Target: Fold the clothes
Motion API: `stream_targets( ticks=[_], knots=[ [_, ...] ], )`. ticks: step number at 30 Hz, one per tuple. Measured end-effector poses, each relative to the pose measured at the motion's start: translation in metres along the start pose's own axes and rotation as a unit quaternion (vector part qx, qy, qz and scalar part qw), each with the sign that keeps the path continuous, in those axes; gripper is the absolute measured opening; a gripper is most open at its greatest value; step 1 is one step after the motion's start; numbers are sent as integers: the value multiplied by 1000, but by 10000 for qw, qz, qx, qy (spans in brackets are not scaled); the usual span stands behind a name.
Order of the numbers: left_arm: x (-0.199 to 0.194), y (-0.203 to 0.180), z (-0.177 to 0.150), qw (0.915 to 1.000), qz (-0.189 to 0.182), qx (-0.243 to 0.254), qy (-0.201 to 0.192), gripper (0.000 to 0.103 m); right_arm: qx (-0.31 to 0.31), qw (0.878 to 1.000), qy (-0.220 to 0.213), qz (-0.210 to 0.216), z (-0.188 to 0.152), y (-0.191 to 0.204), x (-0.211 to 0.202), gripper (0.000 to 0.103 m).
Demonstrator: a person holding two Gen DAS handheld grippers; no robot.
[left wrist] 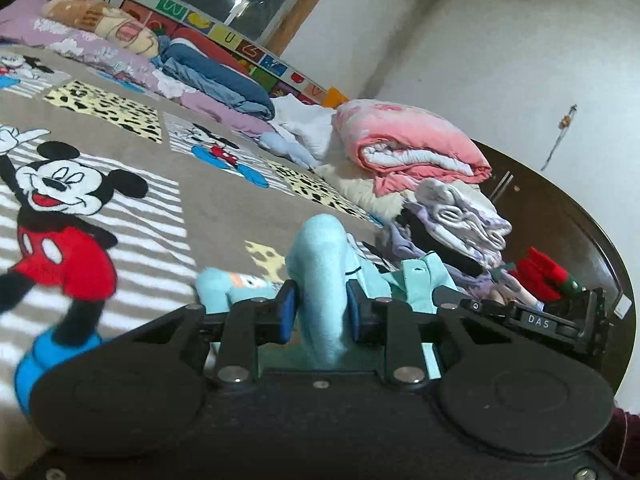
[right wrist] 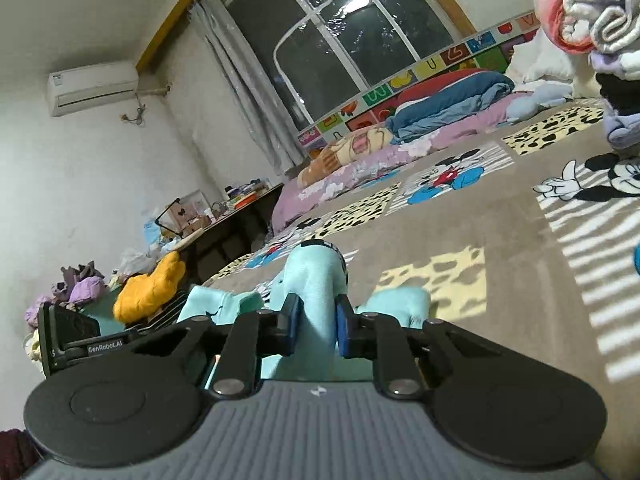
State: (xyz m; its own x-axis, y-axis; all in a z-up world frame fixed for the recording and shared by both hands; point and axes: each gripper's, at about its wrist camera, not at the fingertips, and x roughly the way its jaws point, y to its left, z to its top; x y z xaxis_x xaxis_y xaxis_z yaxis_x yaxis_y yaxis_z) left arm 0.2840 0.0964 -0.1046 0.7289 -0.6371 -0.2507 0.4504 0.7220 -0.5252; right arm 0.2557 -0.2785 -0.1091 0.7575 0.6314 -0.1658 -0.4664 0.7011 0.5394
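Nearest our left wrist camera, the left hand-held gripper (left wrist: 321, 312) is clamped on a bunched ridge of the light-blue garment (left wrist: 320, 256), its two blue pads (left wrist: 289, 312) pressing the soft knit from both sides. The fabric rises between the black fingers in a rounded hump and spreads ahead onto the bed cover (left wrist: 224, 200), a brown plush printed with cartoon mice, striped panels and spotted yellow squares. Beyond the garment to the right we see a pile of folded clothes (left wrist: 460, 220) in white, lilac and black, and behind it one rolled pink quilt (left wrist: 408, 140). A folded dark-blue blanket (left wrist: 216, 76) lies along the far edge of the bed.

Nearest our right wrist camera, the right hand-held gripper (right wrist: 313, 326) likewise pinches a tall fold of the same light-blue garment (right wrist: 316, 276) between its two blue pads (right wrist: 343, 330); more of the cloth lies flat on the bed cover (right wrist: 440, 220) at either side of the fingers. To the left, off the bed, we count one orange plush item (right wrist: 148, 292) and a heap of lilac clothes (right wrist: 80, 288). One air conditioner (right wrist: 92, 86) hangs on the white wall.
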Motion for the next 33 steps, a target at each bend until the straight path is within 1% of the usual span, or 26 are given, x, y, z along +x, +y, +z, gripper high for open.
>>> stream_targets(
  ticks=[2,5,9,13,15,17,20,21,22,23,25,26,28,30,31,32,33],
  knots=[
    [8,10,6,9999,-67,-94,-1,24,49,10000,32,8,5,-8,14,20],
    [21,19,13,9999,-114,-68,33,24,98,9999,86,1,12,-19,31,20],
    [35,31,16,9997,-61,-172,150,24,230,9996,132,-25,16,-31,47,20],
    [47,42,19,9988,-48,-382,305,24,415,9989,195,-71,15,-44,58,20],
    [53,46,20,9979,-19,-512,383,24,575,9981,204,-101,15,-51,60,20],
    [58,52,18,9966,97,-650,495,24,750,9968,228,-158,14,-58,63,20],
    [60,54,17,9957,195,-704,569,25,967,9941,392,-280,11,-67,70,20],
    [59,54,17,9957,215,-705,569,26,996,9935,434,-330,9,-68,72,21],
    [58,54,18,9956,229,-739,534,31,1015,9931,462,-374,8,-69,72,28],
    [56,55,18,9955,242,-773,500,39,1024,9929,446,-400,8,-70,72,36],
    [50,55,21,9953,301,-846,376,46,1087,9925,356,-430,8,-71,69,39],
    [45,54,22,9952,349,-867,291,46,1117,9924,292,-436,8,-71,66,42],
    [34,46,27,9959,540,-719,77,46,1132,9924,129,-464,10,-71,60,50],
    [22,26,30,9967,772,-194,-157,46,994,9937,-24,-511,13,-66,52,50],
    [16,15,32,9960,853,98,-260,46,766,9953,-79,-592,16,-59,47,50],
    [10,1,31,9955,807,373,-340,46,491,9967,-120,-639,20,-51,43,50],
    [6,-12,29,9954,663,593,-341,46,188,9976,-141,-649,22,-43,37,50]
  ],
)
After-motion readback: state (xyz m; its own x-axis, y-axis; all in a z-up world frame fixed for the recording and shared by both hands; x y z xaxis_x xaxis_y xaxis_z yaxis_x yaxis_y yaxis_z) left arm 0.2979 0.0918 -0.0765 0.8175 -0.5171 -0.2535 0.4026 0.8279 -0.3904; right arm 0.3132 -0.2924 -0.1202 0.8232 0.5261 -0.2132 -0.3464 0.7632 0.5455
